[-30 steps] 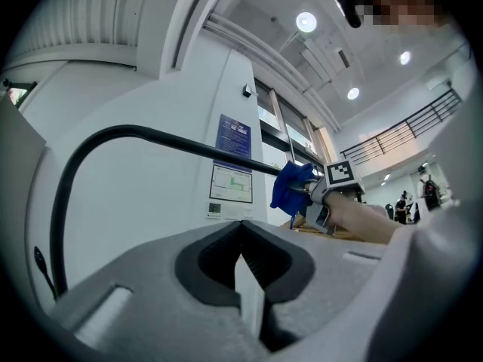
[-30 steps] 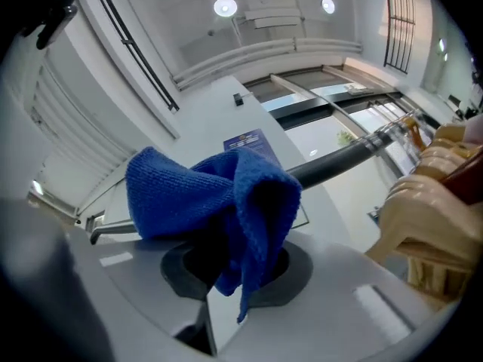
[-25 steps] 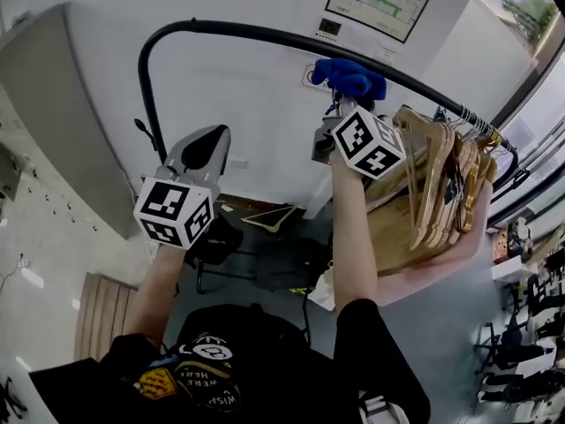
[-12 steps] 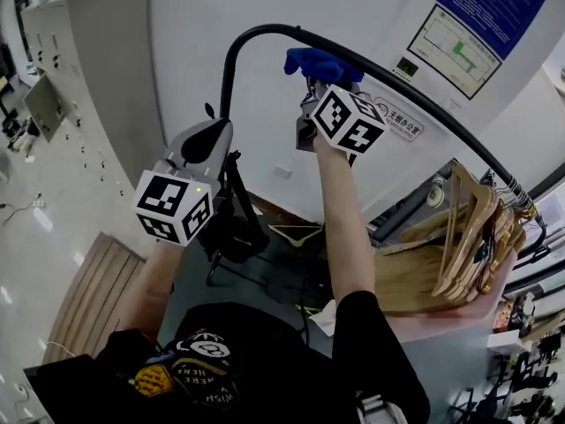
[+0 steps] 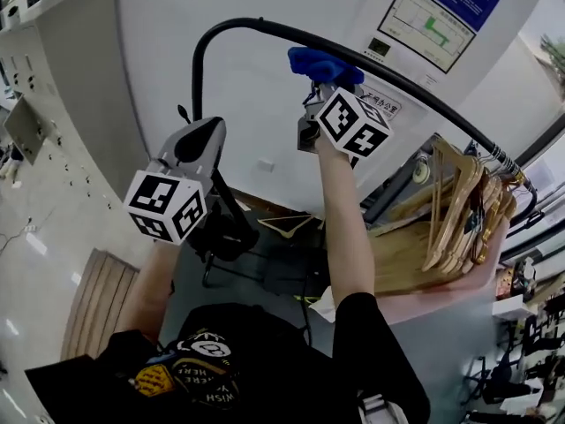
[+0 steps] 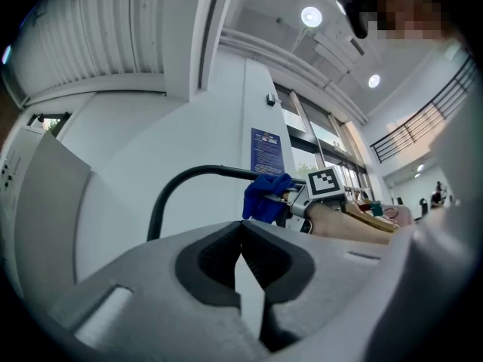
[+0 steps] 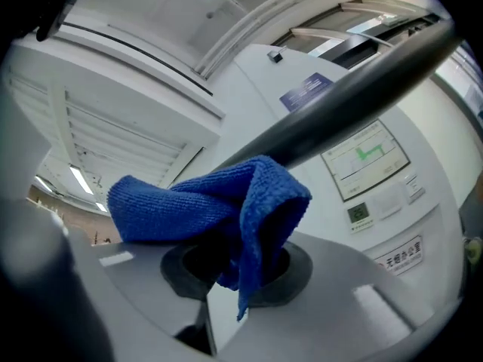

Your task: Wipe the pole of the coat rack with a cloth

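wiping the pole (image 5: 415, 85) with the blue cloth (image 5: 321, 62)
the right gripper (image 7: 234, 271) is squeezing the blue cloth and holding it against the pole, just past the pole's bend. the left gripper (image 6: 241, 234) is pinched shut on nothing, hanging below the pole. only a small bit of cloth seems pinched, so a hard rub could be pulling it loose.

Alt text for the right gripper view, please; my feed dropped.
The right gripper holds a folded blue cloth in its shut jaws, pressed up against the dark pole that crosses diagonally overhead. A chart hangs on the white wall behind.
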`<state>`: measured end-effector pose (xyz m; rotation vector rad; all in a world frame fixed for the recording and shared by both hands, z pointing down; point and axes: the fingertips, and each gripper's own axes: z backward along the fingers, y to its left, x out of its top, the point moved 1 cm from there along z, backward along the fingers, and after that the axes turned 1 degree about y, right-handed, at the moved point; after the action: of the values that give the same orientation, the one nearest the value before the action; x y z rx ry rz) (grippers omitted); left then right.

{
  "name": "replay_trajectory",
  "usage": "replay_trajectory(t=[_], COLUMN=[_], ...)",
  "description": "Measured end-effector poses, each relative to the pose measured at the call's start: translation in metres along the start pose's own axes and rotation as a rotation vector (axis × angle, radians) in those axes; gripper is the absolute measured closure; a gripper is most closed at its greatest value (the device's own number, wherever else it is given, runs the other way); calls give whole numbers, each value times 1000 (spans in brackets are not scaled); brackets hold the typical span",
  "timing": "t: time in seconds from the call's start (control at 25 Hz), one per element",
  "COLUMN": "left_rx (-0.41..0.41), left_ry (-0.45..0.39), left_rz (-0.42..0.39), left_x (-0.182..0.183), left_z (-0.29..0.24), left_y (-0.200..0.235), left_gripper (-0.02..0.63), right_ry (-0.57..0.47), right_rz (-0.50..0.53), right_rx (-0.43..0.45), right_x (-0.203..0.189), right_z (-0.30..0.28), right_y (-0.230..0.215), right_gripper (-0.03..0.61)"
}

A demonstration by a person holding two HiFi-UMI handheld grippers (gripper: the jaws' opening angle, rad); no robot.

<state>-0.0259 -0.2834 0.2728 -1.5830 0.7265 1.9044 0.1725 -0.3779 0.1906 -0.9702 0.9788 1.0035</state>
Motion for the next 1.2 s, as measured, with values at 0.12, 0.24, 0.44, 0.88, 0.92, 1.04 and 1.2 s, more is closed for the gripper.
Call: replay_trajectory(t=[0.12,0.24,0.44,0.88,0.92,1.04,1.2], left_rx=[-88,-184,-318,-435,-429,-389,-318], left_ry=[6,11,27,32,33,27,-1], left_rz=[19,39,65,80,78,82,95], left_x=[-9,-16,-28,-32,-32,-29,-21], left_z=[-25,-51,-82,-98,-96,-87,-69], left_y=[-29,-64,-117,-169,-166,-149,-118], left_gripper=[611,611,611,611,611,611,611], right_ry=[-25,-46,-75,-147,-142,-113,-68], right_rz=[22,27,33,26,21,19,-1], right_rx=[-101,-212,-382,-579,-561,-481,-350], right_x=[20,44,81,115,112,97,69], right_z=[40,85,164,230,224,194,142], right_y=[-49,-104,-179,-236,-229,-200,-155], right_gripper=[517,517,517,520,520,520,520])
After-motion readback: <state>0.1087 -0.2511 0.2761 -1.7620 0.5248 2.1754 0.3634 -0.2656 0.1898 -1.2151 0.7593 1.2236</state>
